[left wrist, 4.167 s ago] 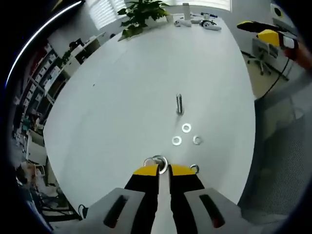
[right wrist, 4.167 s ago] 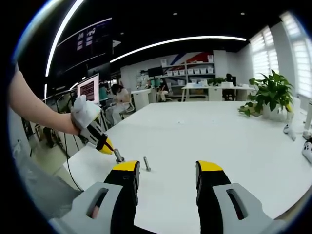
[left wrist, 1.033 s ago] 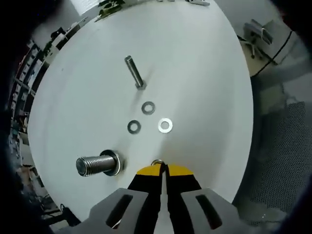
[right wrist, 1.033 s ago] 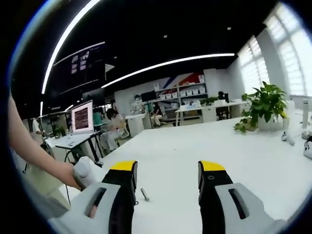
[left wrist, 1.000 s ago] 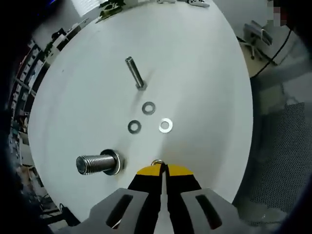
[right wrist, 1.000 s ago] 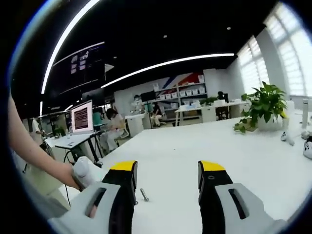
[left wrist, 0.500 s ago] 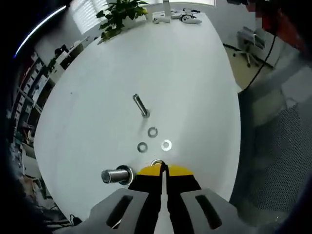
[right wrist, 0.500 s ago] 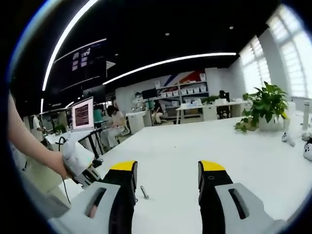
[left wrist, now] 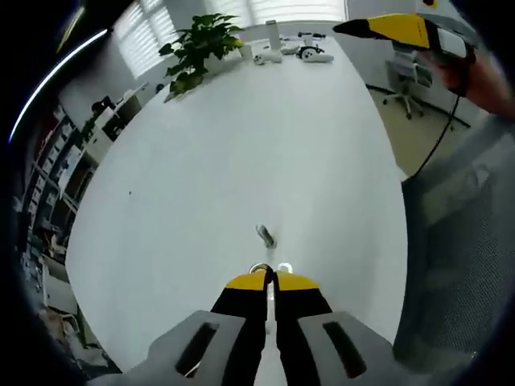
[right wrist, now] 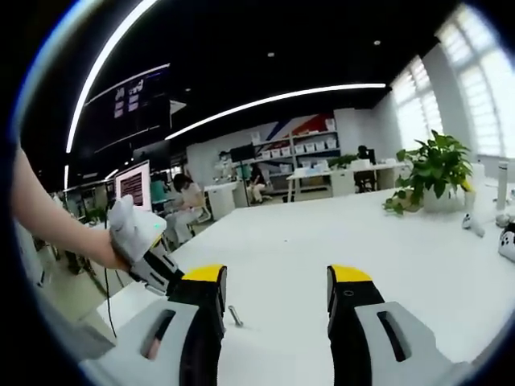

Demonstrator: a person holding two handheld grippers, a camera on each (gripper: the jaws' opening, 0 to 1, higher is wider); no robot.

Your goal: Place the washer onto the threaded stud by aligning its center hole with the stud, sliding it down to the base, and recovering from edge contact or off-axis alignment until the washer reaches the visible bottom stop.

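Note:
My left gripper (left wrist: 269,279) is shut, and the rim of a small metal washer (left wrist: 258,268) peeks out between its yellow tips. Just beyond the tips a thin threaded stud (left wrist: 265,235) stands on the white table (left wrist: 241,145). A loose washer (left wrist: 285,268) lies beside the right jaw tip. In the right gripper view, my right gripper (right wrist: 276,278) is open above the table with nothing between its jaws. There the left gripper (right wrist: 153,259), in a gloved hand, hangs at the left above the table edge, and the thin stud (right wrist: 233,315) shows beside my left jaw.
A potted plant (left wrist: 195,47) and small devices (left wrist: 310,53) sit at the table's far end. The right gripper (left wrist: 402,28), held in a hand, shows at the top right of the left gripper view. Office desks, shelves and seated people (right wrist: 189,205) lie beyond the table.
The left gripper's camera has lifted and tilted toward the table's far end; the large stud and two loose washers have left its view. In the right gripper view the left gripper has risen.

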